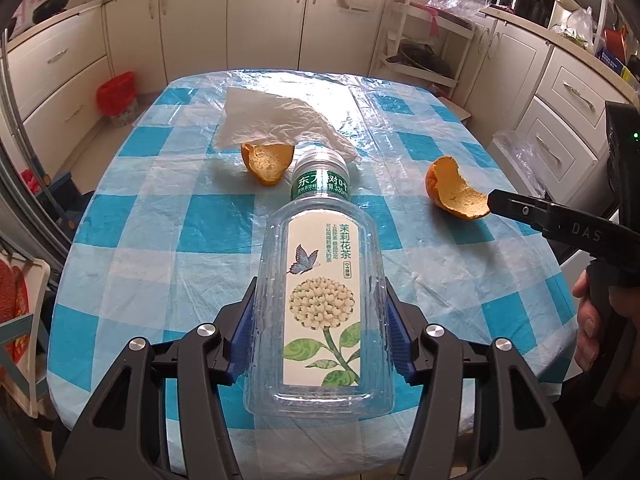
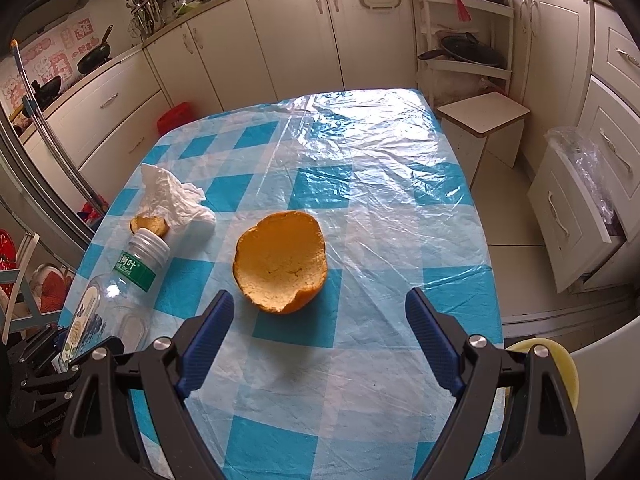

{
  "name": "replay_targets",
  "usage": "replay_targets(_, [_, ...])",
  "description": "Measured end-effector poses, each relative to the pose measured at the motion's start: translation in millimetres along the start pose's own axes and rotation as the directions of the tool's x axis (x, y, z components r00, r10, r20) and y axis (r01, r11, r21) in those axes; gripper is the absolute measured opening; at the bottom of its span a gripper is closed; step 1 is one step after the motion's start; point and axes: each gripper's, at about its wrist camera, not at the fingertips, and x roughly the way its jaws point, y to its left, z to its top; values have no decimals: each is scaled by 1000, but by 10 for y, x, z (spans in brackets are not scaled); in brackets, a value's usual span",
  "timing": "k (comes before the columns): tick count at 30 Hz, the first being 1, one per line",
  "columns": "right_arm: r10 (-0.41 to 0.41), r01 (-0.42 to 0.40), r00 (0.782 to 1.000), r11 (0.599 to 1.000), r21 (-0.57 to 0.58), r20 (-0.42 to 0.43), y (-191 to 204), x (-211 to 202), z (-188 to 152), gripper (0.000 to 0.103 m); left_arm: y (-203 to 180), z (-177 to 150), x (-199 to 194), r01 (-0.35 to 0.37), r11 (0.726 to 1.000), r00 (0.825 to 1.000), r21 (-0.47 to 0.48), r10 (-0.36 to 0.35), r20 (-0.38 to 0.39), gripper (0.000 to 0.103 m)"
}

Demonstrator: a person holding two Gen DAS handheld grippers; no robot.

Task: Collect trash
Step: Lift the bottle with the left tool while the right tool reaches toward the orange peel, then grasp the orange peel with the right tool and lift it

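Observation:
A clear empty tea bottle (image 1: 324, 240) with a flower label and silver cap lies pointing away from me, and my left gripper (image 1: 320, 296) is shut on its body, blue pads pressed to both sides. The same bottle (image 2: 132, 276) shows at the lower left of the right wrist view. A large cupped orange peel (image 2: 280, 264) rests on the checked tablecloth just ahead of my right gripper (image 2: 320, 300), which stands wide open and empty. One of its black fingers (image 1: 520, 212) nearly touches that peel (image 1: 460, 192). A smaller peel (image 1: 266, 160) and a crumpled white tissue (image 1: 272, 120) lie beyond the bottle's cap.
The table (image 2: 360, 160) wears a blue-and-white cloth under clear plastic. A red bin (image 1: 116, 96) stands on the floor at the far left. A white stool (image 2: 484, 120) and an open drawer with a plastic bag (image 2: 576, 208) are to the right. A hand (image 1: 592, 320) grips the right handle.

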Motion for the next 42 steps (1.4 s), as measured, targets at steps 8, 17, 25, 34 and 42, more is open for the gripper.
replay_targets(8, [14, -14, 1000, 1000, 1, -1, 57, 43, 29, 84, -9, 9, 6, -1, 1000, 1000, 3, 1, 1, 56])
replay_targets(17, [47, -48, 999, 996, 71, 8, -31, 56, 62, 84, 39, 4, 14, 1, 1000, 1000, -7, -1, 1, 58])
replay_targets(25, [103, -101, 995, 980, 171, -4, -167, 84, 63, 76, 62, 8, 23, 2, 1000, 1000, -10, -2, 1, 59])
replay_targets(34, [87, -80, 995, 988, 133, -54, -21, 229, 54, 60, 71, -2, 33, 5, 1000, 1000, -10, -5, -1, 60])
replay_targets(42, [100, -89, 992, 987, 131, -79, 14, 329, 48, 45, 89, -14, 56, 8, 1000, 1000, -13, -8, -5, 60])
